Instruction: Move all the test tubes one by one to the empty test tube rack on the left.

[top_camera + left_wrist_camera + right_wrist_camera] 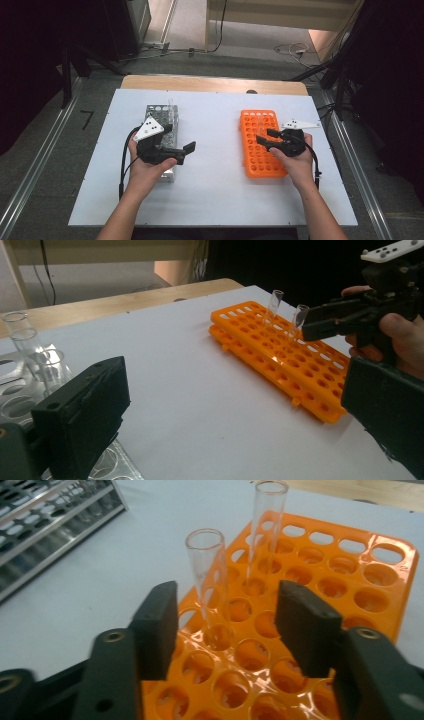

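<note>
White sheeting covers your table, where your right gripper (265,136), jaws spread with pads clear, frames the near glass tube (207,575) standing in the orange rack (250,165), while your left gripper (182,150) hangs wide open by the metal rack (156,111), ready for another.

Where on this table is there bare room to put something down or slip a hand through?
The widest bare patch of the white table lies between the metal rack and the orange rack. The strip along the near edge is free too. It is crowded at the orange rack, where two glass tubes stand by the right gripper, and at the left gripper over the metal rack.
</note>
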Available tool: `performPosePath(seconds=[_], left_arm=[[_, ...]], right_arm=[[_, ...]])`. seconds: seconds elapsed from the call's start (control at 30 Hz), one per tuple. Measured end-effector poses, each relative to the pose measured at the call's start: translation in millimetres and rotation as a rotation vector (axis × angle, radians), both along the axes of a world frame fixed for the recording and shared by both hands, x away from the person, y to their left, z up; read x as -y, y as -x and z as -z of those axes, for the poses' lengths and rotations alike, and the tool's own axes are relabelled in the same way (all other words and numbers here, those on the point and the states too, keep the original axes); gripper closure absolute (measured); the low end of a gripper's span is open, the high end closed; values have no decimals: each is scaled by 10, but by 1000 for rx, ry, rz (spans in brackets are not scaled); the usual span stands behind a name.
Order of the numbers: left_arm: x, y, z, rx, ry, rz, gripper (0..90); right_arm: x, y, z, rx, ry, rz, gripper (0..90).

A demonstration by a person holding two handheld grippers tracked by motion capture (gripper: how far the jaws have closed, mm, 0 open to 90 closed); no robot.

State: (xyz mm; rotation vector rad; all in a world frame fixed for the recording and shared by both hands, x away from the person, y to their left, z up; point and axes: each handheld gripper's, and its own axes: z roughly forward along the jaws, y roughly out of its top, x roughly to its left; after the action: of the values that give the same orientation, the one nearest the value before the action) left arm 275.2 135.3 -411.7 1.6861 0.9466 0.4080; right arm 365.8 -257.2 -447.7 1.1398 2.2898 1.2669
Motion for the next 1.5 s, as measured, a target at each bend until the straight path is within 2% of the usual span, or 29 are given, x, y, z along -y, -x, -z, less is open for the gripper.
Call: performPosePath(seconds=[0.07,0.17,0.3,0.43,0.6,0.67,0.9,1.23,1.33,1.5], left_arm=[[19,8,12,-3,-3,8,0],[34,9,34,-10,-6,11,0],[43,4,56,-16,-9,18,0],[56,9,62,-18,-8,22,0],[76,4,75,-22,-14,27,0],[88,3,80,-21,-14,30,0],[96,2,76,-20,-13,32,0],[99,3,75,-22,-17,29,0],[99,3,74,-21,-17,29,0],[101,0,79,-20,-18,31,0]], right_arm=[[-11,-18,20,5,16,-7,509],[-29,-37,40,2,12,-31,564],[-60,-58,61,-4,47,-37,614],[-64,-83,76,-20,45,-58,646],[-65,-94,78,-37,38,-43,664],[-67,-98,80,-42,37,-57,670],[-140,-96,96,-51,108,-70,679],[-204,-60,95,-8,168,-61,738],[-208,-56,93,-7,164,-56,739],[-186,-45,83,2,130,-50,741]])
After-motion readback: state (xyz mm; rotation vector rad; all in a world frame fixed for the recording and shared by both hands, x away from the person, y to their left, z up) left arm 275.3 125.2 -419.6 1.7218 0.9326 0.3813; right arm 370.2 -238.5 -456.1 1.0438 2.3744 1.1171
